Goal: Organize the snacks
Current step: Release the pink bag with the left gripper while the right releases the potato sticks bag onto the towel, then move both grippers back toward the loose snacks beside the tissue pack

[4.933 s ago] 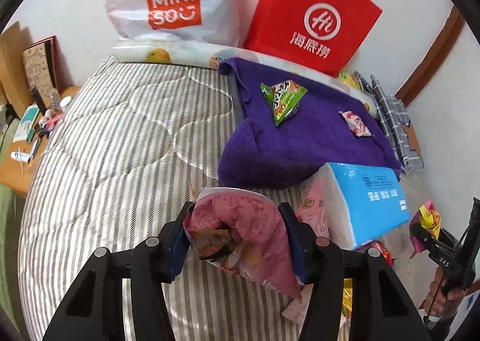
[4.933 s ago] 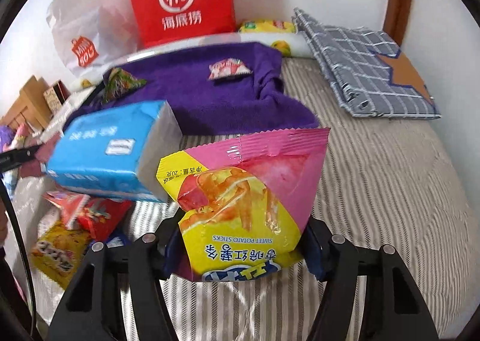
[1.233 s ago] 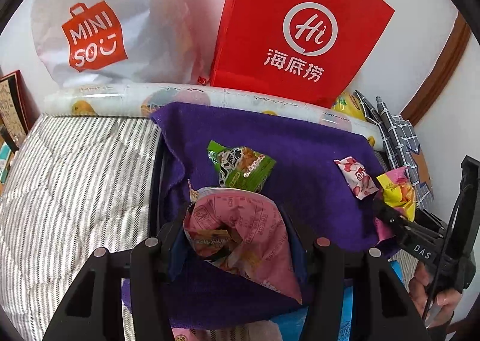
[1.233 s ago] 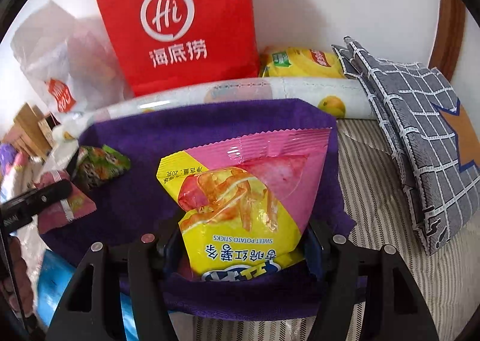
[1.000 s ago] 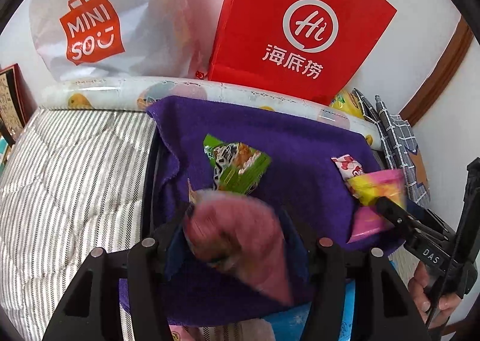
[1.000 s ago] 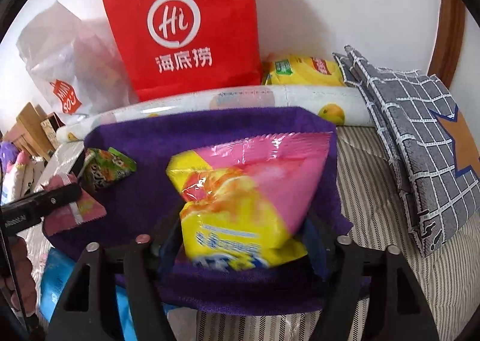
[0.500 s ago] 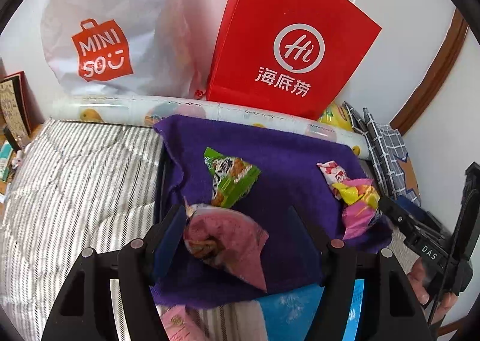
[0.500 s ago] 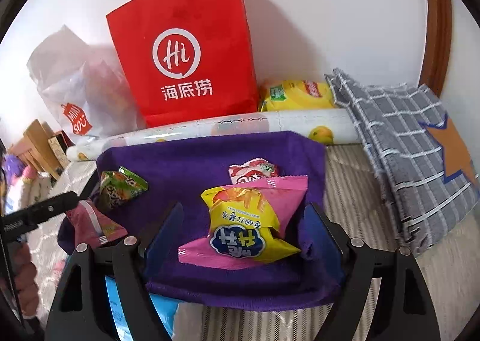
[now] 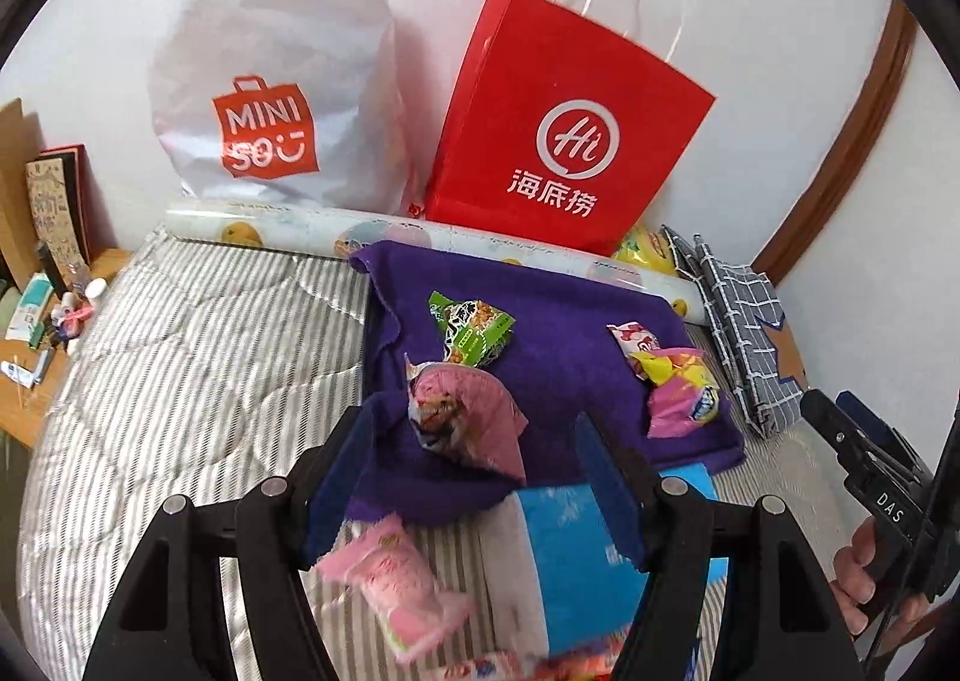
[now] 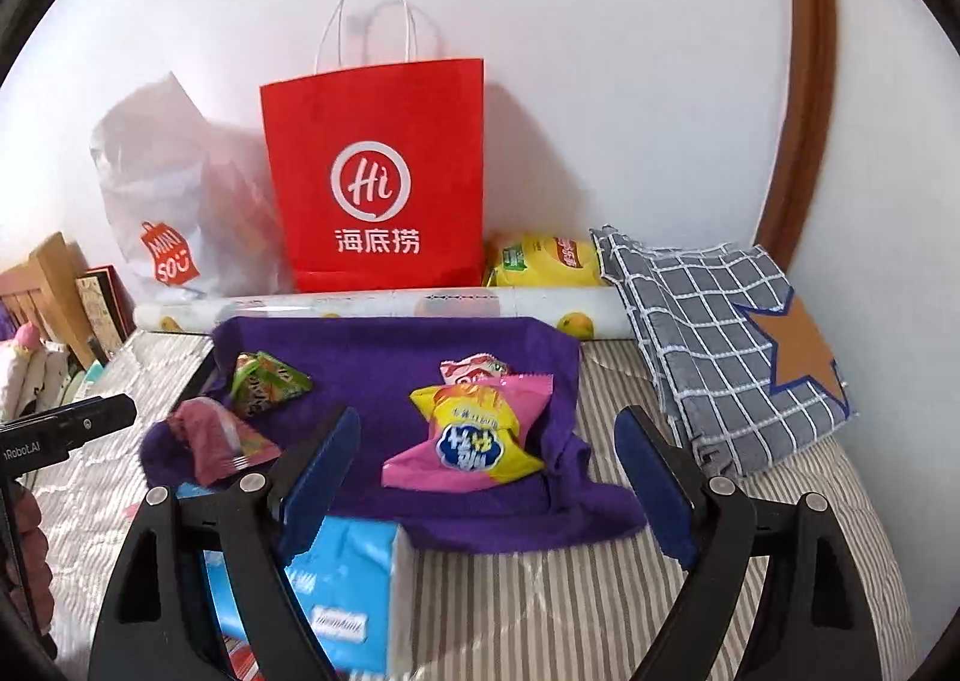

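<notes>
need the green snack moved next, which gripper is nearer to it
Left. The left gripper hangs just short of the green snack; the right gripper is off toward the cloth's far side.

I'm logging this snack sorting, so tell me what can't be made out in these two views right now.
- Left wrist view: pink packet near the bottom is motion-blurred, print unreadable.
- Left wrist view: red snacks are cut off by the bottom edge.
- Right wrist view: yellow bag is partly hidden behind the red paper bag.
- Right wrist view: blue tissue pack is partly covered by the right gripper.
</notes>
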`<state>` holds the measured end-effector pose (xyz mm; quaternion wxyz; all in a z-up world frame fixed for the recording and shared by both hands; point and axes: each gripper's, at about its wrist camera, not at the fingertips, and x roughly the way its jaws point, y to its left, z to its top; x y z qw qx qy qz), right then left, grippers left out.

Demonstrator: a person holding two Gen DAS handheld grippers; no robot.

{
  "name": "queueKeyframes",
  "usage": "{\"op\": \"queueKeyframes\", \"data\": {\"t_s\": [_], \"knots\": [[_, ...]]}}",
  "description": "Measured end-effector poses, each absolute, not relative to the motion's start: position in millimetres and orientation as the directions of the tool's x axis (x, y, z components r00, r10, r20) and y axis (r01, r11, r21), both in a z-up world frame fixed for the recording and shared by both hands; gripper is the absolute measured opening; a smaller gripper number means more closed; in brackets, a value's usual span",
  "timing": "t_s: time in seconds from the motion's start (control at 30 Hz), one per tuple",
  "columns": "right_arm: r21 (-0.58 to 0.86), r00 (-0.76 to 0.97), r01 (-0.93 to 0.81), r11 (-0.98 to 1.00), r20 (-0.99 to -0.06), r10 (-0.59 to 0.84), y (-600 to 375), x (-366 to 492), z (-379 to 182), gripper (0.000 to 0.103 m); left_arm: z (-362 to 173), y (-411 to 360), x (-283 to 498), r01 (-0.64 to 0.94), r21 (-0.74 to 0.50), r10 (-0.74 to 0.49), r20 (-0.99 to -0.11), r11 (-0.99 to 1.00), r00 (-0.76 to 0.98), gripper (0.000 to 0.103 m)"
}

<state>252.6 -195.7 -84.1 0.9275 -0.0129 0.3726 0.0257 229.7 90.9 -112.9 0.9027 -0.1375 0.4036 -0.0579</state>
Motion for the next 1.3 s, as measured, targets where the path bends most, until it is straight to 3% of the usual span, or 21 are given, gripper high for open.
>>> {"op": "queueKeyframes", "data": {"t_s": [0.17,0.33,0.6,1.03,1.3], "knots": [[-0.022,0.701,-0.065,0.998,-0.712,0.030,-193,227,-80,0.086,-103,98,204,-0.025,-0.297,-0.200,-0.702,0.955,0.684,0.068],[0.071,0.697,-0.133,0.989,-0.702,0.144,-192,199,-73,0.086,-96,107,184,-0.049,-0.322,-0.192,-0.672,0.945,0.716,0.068],[0.154,0.696,-0.152,0.976,-0.684,0.216,-188,173,-67,0.086,-90,107,164,0.006,-0.333,-0.233,-0.648,0.943,0.725,0.068],[0.120,0.664,-0.106,0.987,-0.730,0.160,-188,151,-85,0.086,-98,100,156,0.031,-0.302,-0.236,-0.672,0.953,0.702,0.069],[0.166,0.562,-0.105,0.980,-0.804,0.197,-178,146,-123,0.066,-114,104,157,0.044,-0.329,-0.273,-0.693,0.943,0.667,0.068]]}}
